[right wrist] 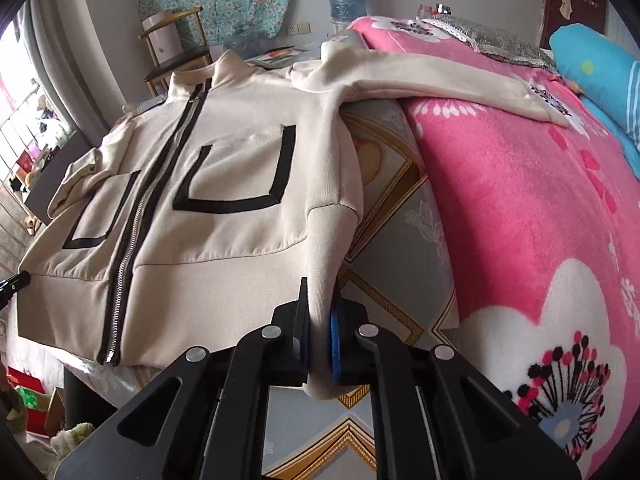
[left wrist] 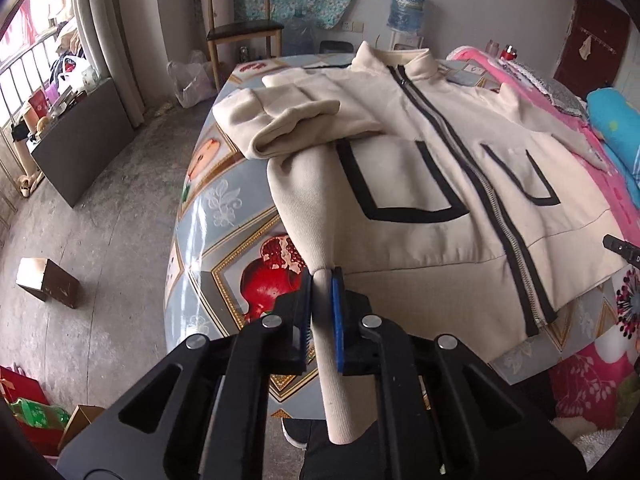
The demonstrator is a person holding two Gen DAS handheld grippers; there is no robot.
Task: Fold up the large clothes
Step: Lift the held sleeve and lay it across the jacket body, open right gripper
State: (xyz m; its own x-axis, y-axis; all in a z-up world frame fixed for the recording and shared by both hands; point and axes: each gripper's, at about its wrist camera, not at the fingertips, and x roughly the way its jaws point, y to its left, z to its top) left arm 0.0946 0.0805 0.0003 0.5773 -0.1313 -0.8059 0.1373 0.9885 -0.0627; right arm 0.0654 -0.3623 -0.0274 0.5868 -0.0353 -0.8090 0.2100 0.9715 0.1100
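A cream zip-up jacket (left wrist: 432,184) with black trim and two outlined pockets lies face up on a table covered with a fruit-print cloth (left wrist: 224,240). My left gripper (left wrist: 322,280) is shut on the jacket's bottom left hem corner, which is lifted into a ridge. My right gripper (right wrist: 322,292) is shut on the jacket's (right wrist: 224,216) bottom right hem corner, also raised off the table. The left sleeve (left wrist: 288,120) lies folded across the chest. The right sleeve (right wrist: 440,80) stretches out over a pink blanket. The tip of the right gripper shows at the edge of the left wrist view.
A pink flowered blanket (right wrist: 540,208) covers the bed beside the table, with a blue pillow (right wrist: 596,64) on it. A wooden chair (left wrist: 240,28) and a water dispenser (left wrist: 406,12) stand at the far wall. A cardboard box (left wrist: 48,280) sits on the concrete floor to the left.
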